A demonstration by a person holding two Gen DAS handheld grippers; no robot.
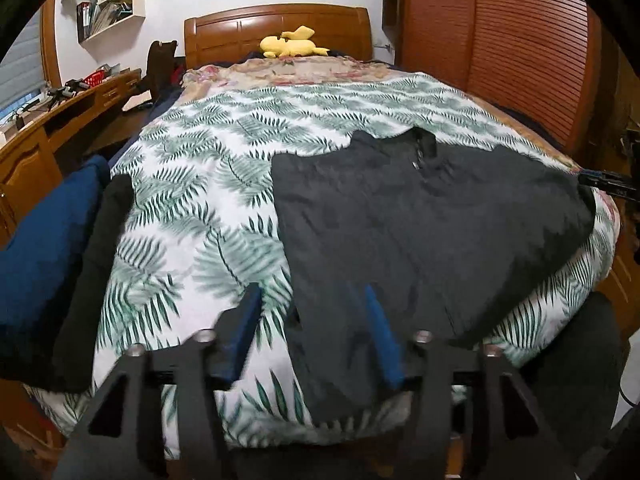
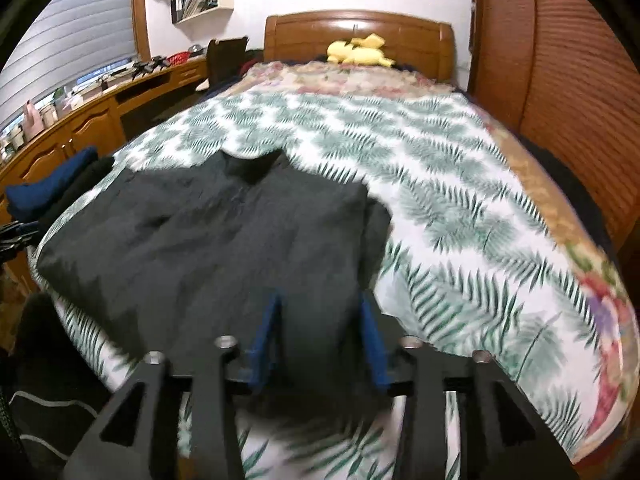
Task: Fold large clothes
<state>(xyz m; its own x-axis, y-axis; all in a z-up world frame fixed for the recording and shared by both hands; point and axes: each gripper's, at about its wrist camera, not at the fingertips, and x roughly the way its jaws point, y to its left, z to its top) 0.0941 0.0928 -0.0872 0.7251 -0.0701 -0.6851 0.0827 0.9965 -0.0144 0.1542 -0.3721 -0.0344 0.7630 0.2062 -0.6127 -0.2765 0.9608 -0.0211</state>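
Note:
A dark grey jacket lies spread flat on the leaf-print bedcover, collar toward the headboard. My left gripper is open, its blue fingers straddling the jacket's lower left hem edge. In the right wrist view the same jacket lies left of centre. My right gripper is open, its fingers over the jacket's lower right corner near the hem. Neither gripper holds cloth. The right gripper also shows at the far right edge of the left wrist view.
Folded dark blue and black clothes are stacked at the bed's left edge. A yellow plush toy sits by the wooden headboard. A wooden desk runs along the left; a wardrobe stands right.

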